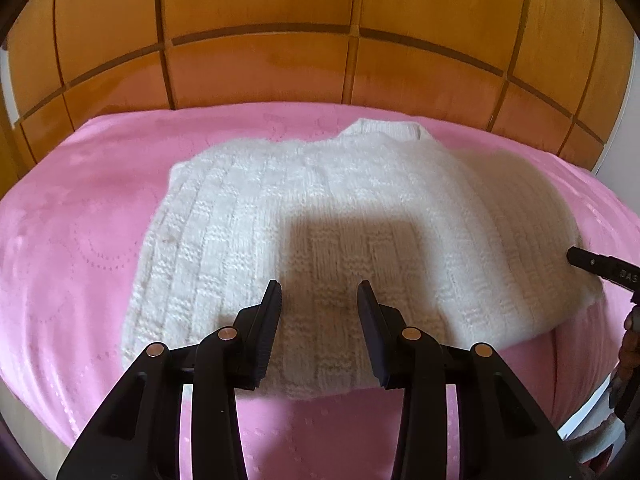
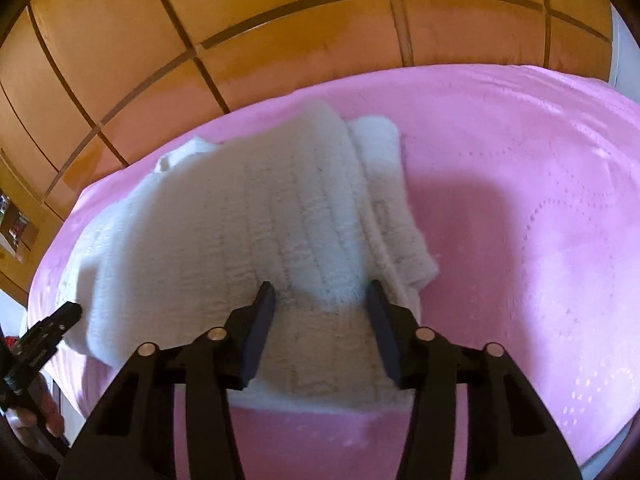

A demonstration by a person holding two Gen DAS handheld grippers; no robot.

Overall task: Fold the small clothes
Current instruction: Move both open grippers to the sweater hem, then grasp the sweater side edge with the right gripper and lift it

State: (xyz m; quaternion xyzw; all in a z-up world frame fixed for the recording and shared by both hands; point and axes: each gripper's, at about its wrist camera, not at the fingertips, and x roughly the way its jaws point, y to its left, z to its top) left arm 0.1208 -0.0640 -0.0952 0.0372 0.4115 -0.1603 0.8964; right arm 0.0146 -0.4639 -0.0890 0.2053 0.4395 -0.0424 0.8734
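A pink embossed blanket (image 1: pixel 80 208) covers the bed, and right behind it rises an orange-brown panelled wooden headboard (image 1: pixel 256 64).

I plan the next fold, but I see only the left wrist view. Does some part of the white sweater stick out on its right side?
Observer: Yes. In the right wrist view, what looks like a sleeve lies out from under the folded sweater, flat on the pink blanket.
Operator: Is it gripped?
Observer: No. The right gripper is open over the sweater's near edge, and the sleeve lies just to the right of it.
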